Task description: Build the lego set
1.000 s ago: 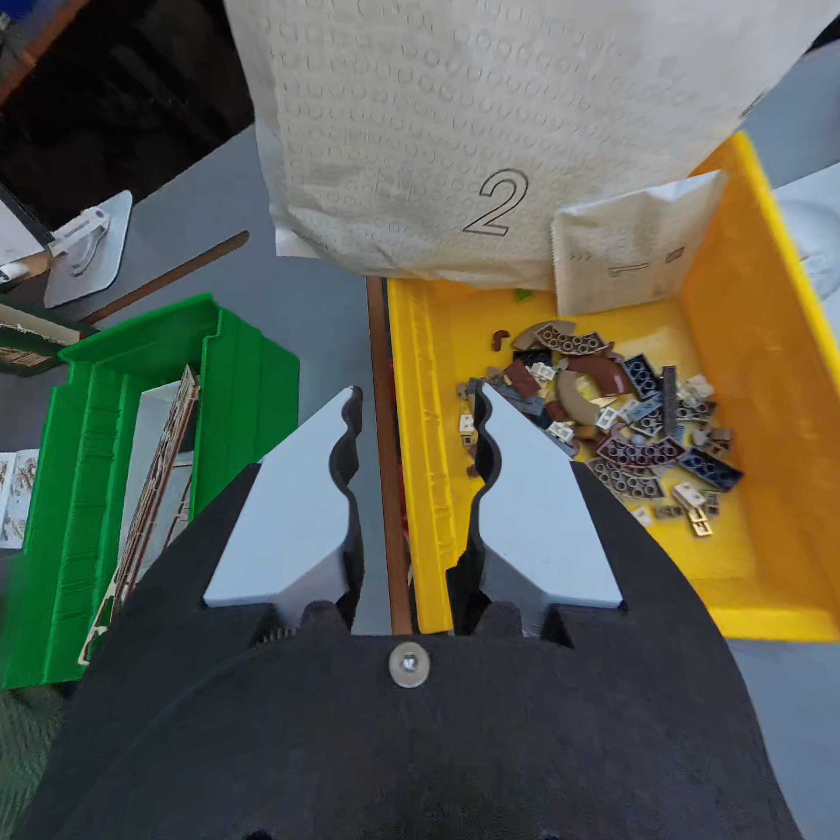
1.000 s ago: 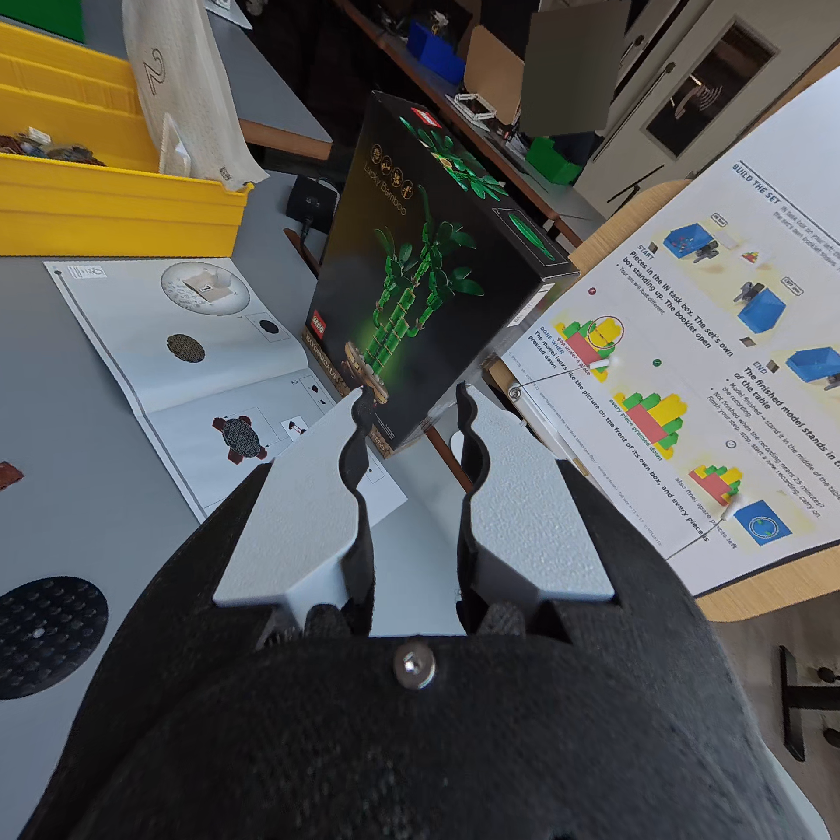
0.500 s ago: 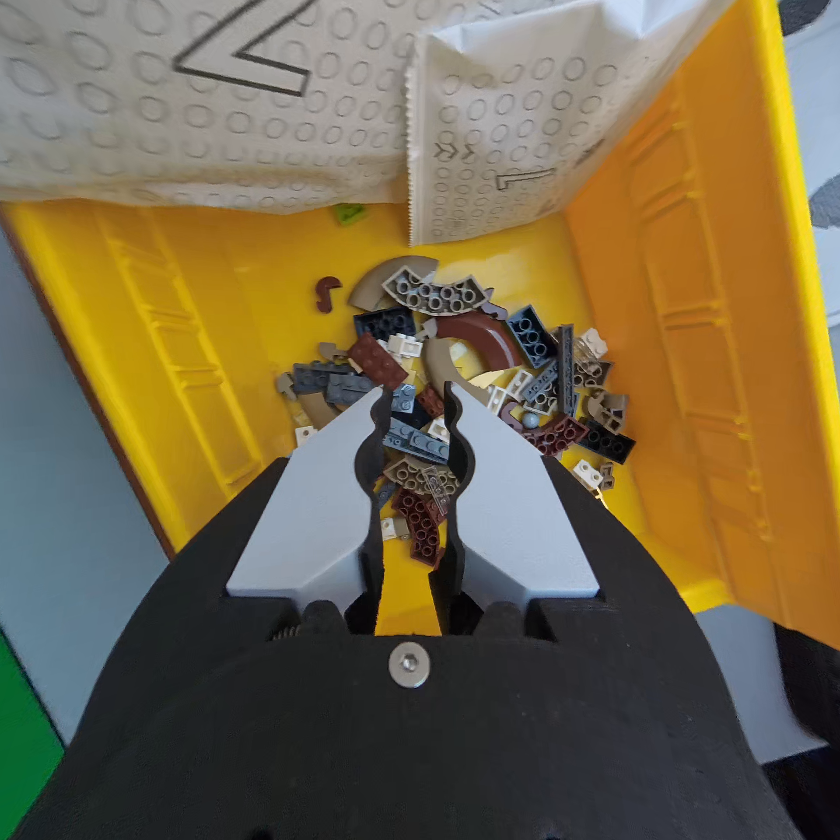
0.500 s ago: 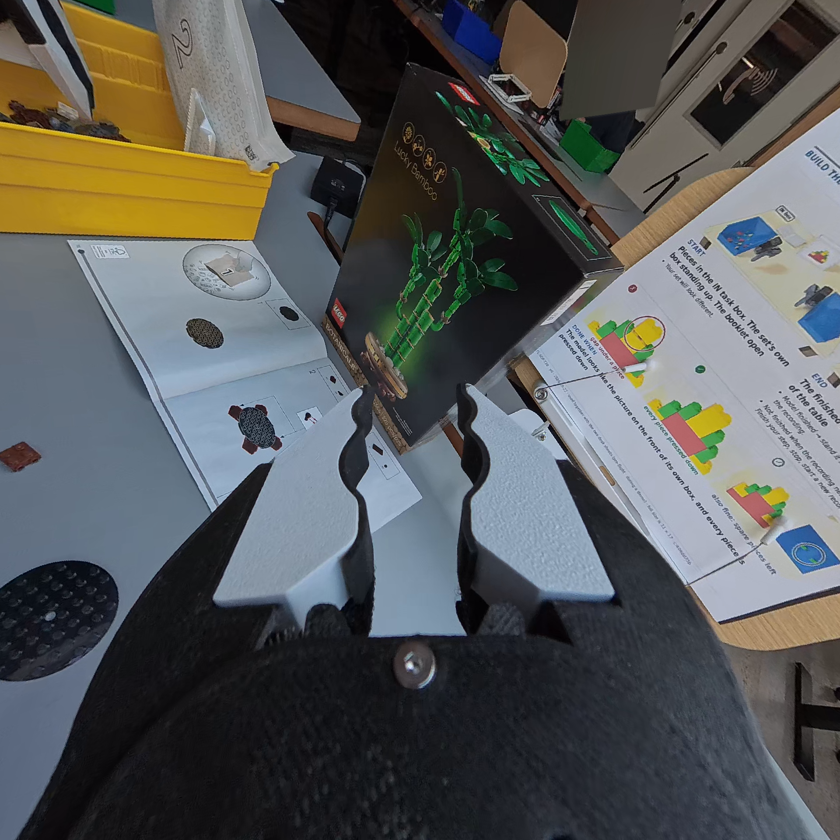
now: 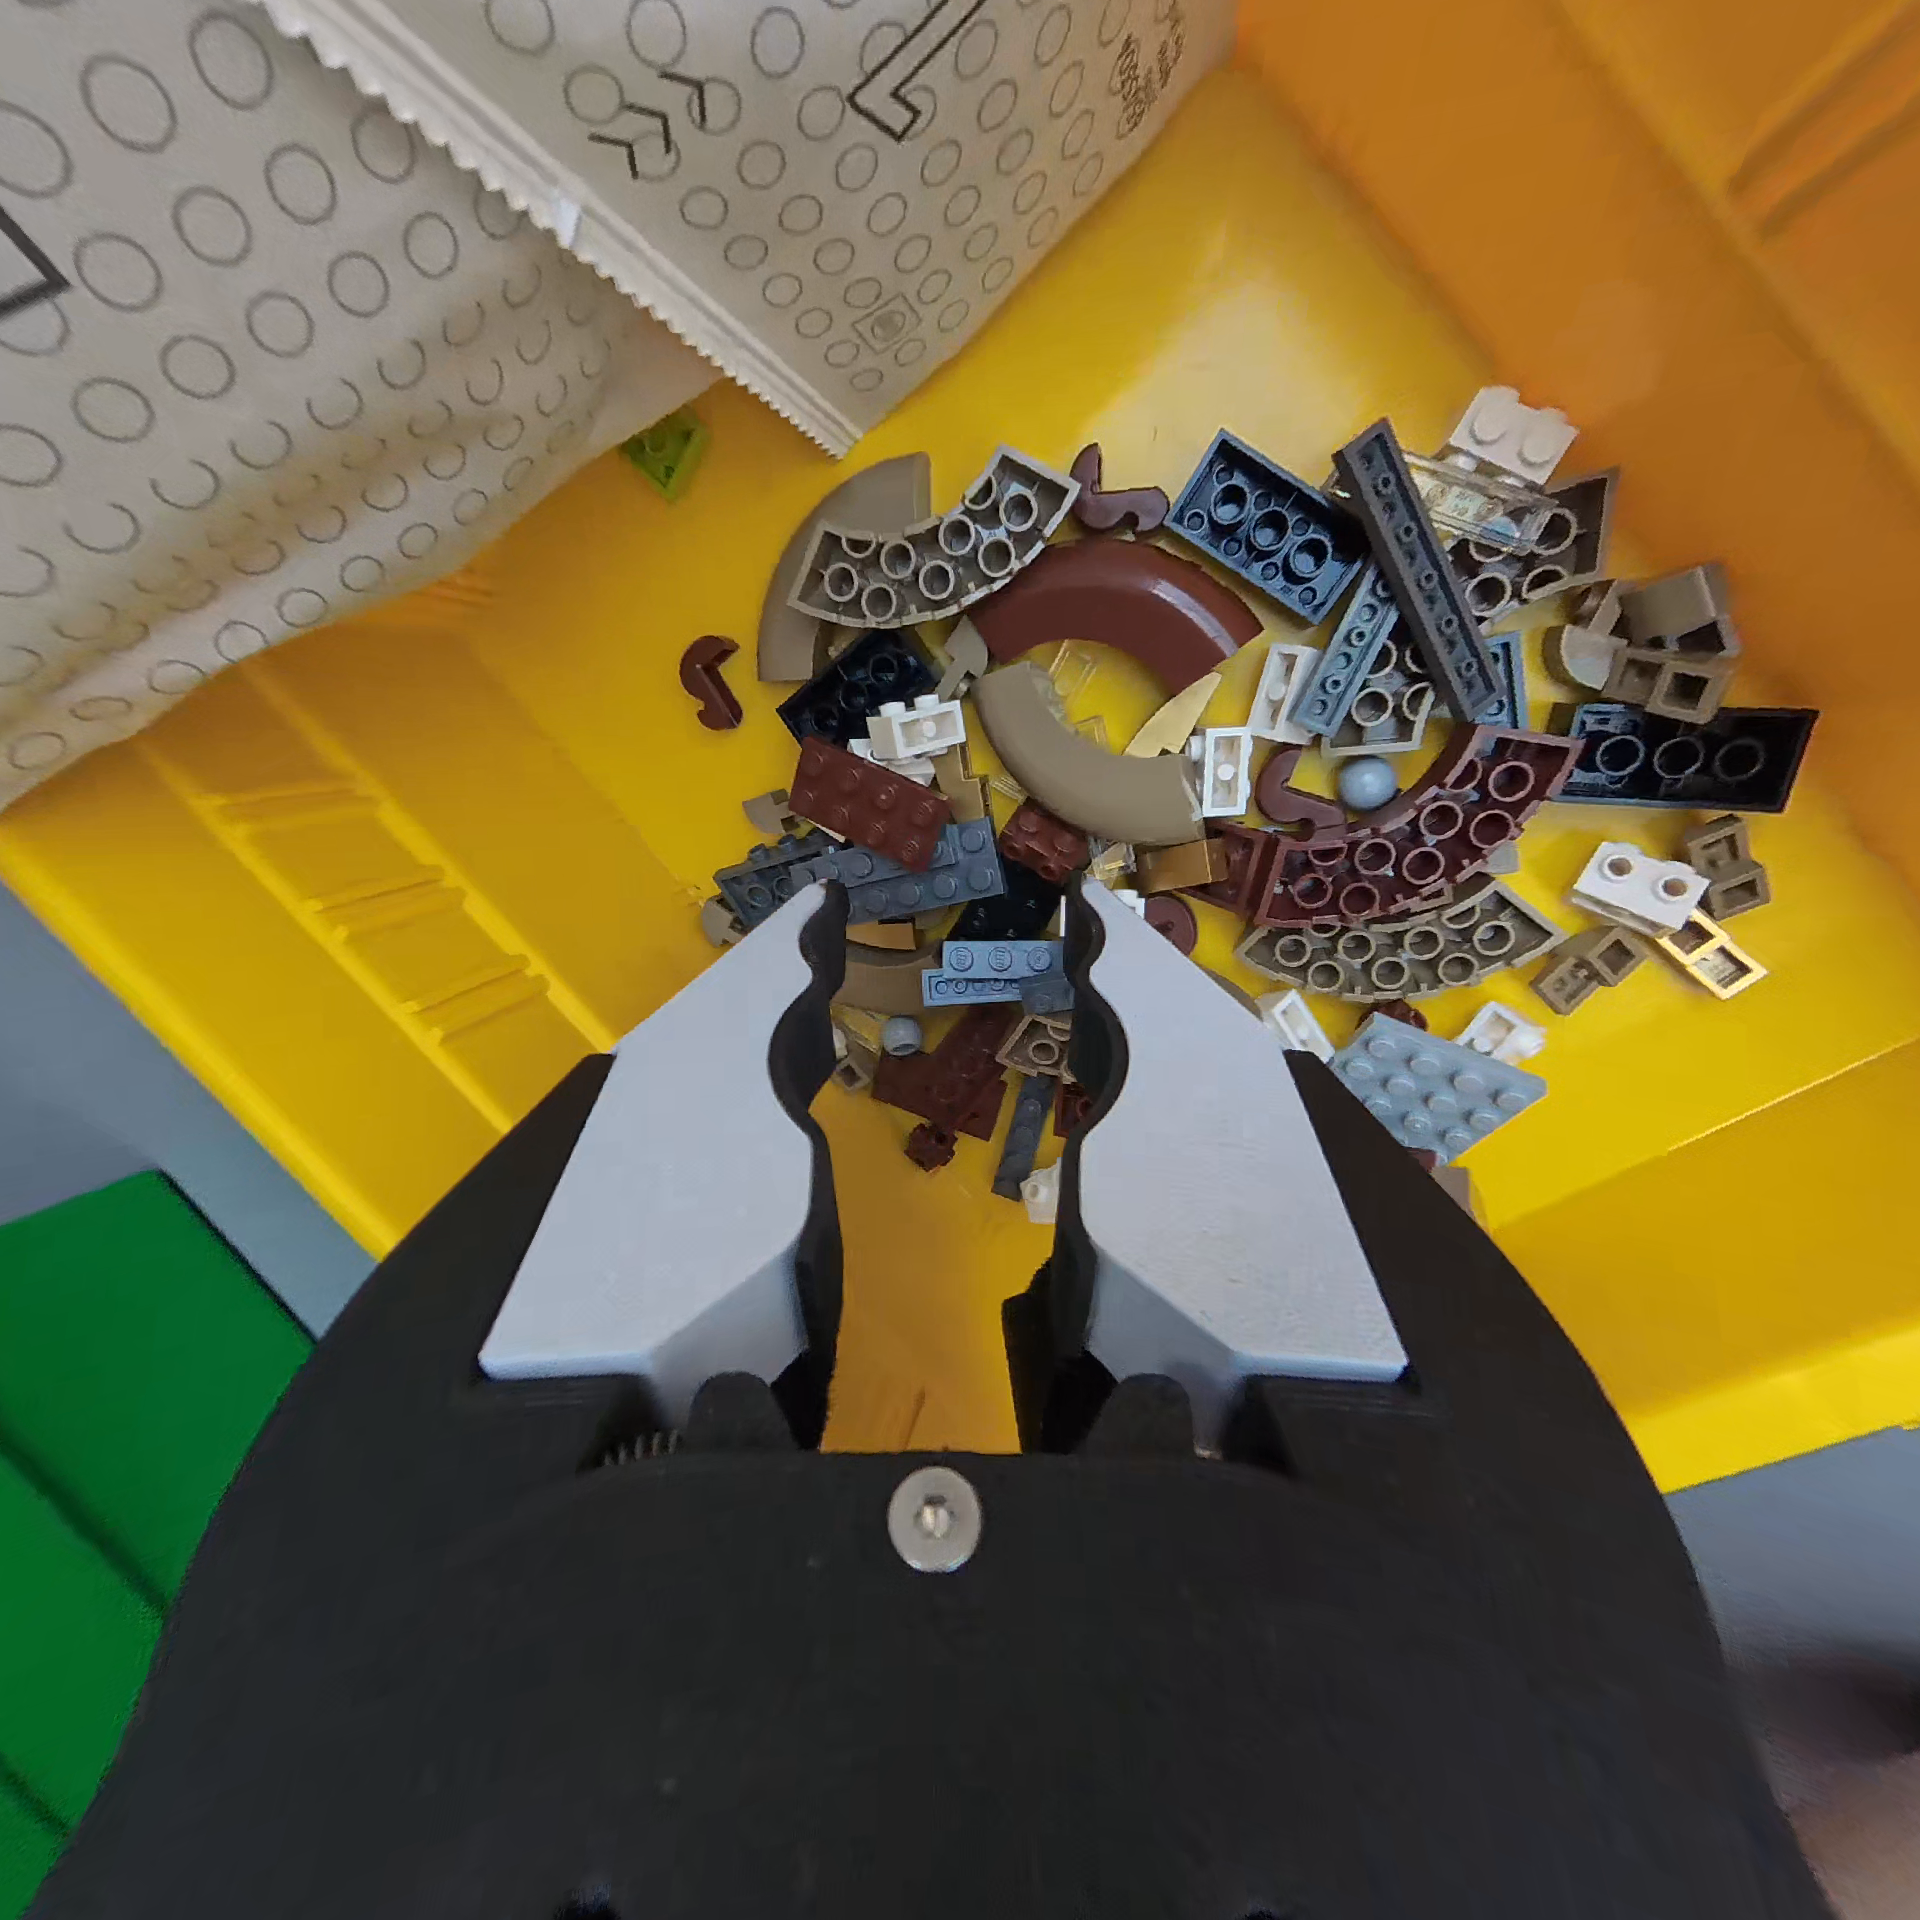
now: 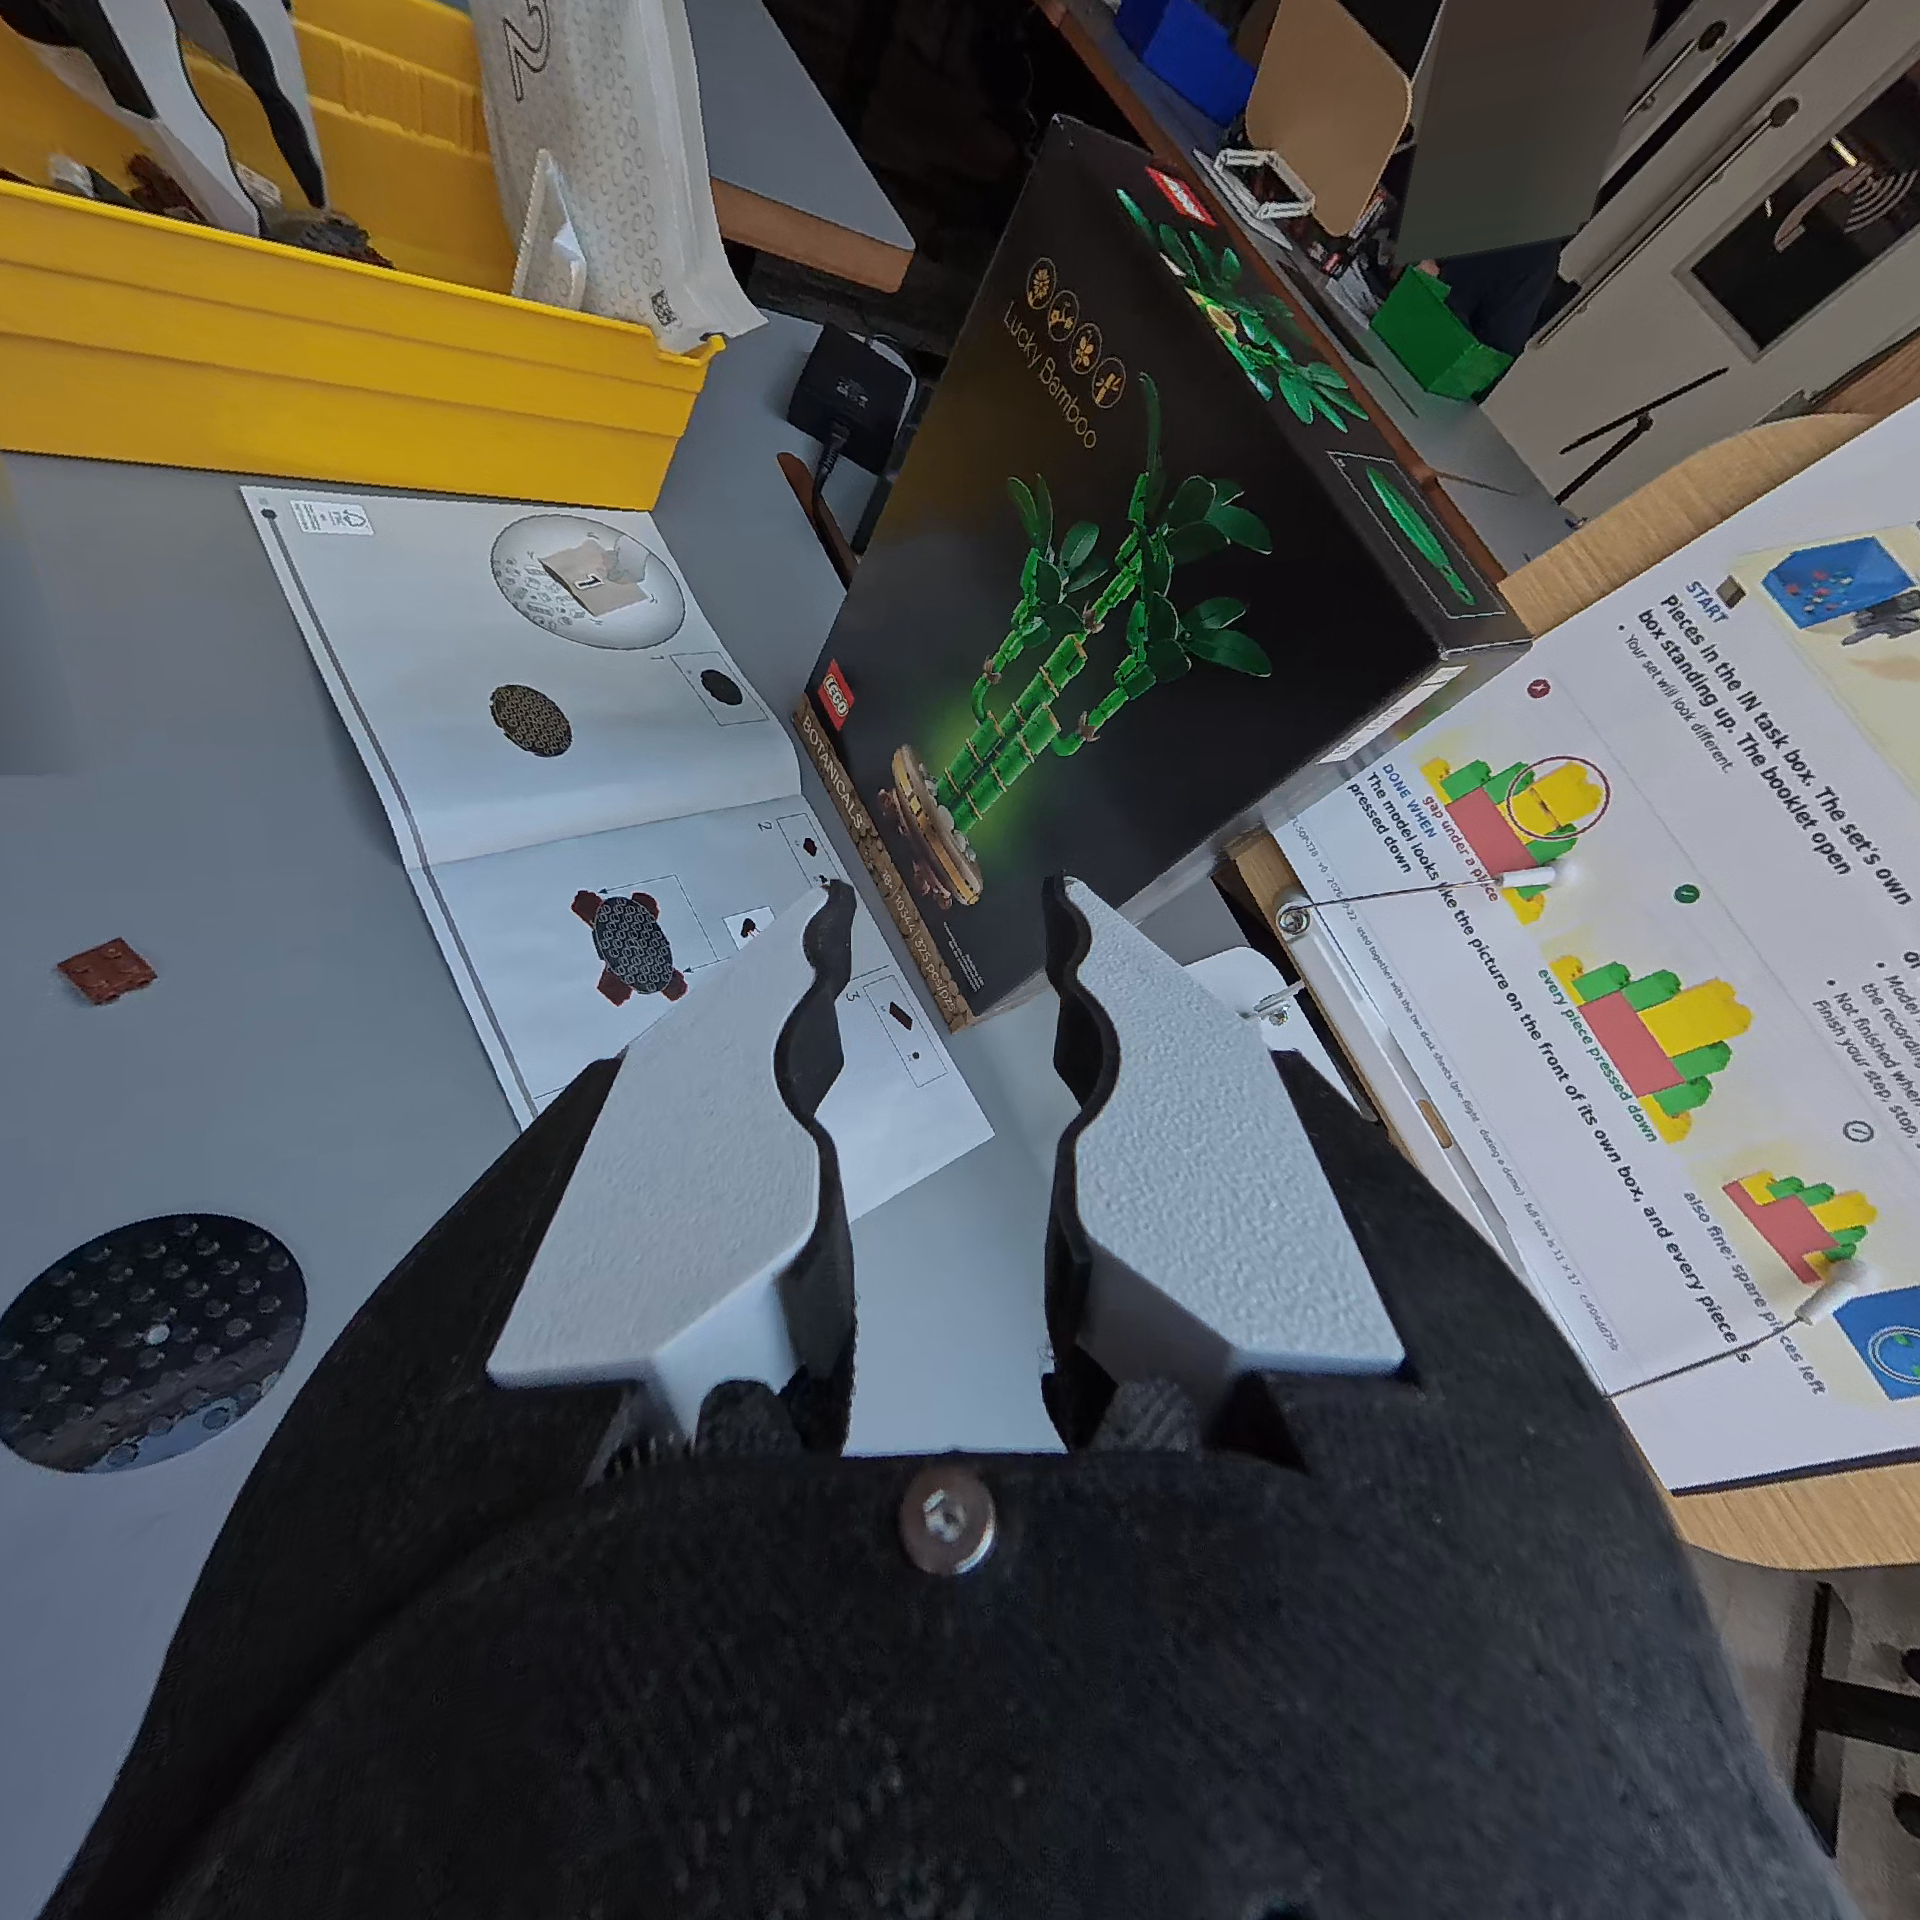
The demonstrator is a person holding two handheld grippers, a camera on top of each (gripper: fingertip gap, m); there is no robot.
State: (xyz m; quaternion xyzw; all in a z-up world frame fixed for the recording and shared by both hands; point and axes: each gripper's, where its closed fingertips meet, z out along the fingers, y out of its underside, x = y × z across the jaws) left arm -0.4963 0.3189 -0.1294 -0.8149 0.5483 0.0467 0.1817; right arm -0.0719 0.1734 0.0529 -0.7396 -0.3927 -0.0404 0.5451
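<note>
Item: pile of loose Lego pieces (image 5: 1226,790), brown, tan, dark grey, black and white, heaped on the floor of a yellow bin (image 5: 343,883); curved brown and tan arches are mixed with small plates, and many pieces overlap or lie studs-down. Left gripper (image 5: 948,904): held low over the near edge of the pile, fingers parted by a moderate gap, nothing held; a grey plate (image 5: 992,971) and dark brown plates lie between the tips. Risk noted: with pieces stacked so closely, two or more may be pinched at once, or a thin plate may be tipped and squirted sideways; neighbouring pieces may be pushed under the paper bags (image 5: 312,312) leaning on the bin's far wall. Black round plate (image 6: 145,1340): laid on the grey table (image 6: 177,675), studs up, well apart from a single brown plate (image 6: 107,971). Instruction booklet (image 6: 582,790): open flat beside the upright set box (image 6: 1122,582). Right gripper (image 6: 945,899): idle above the table, fingers moderately apart, empty. Risk noted: an unsteadied round plate may slide when pieces are pressed on.
</note>
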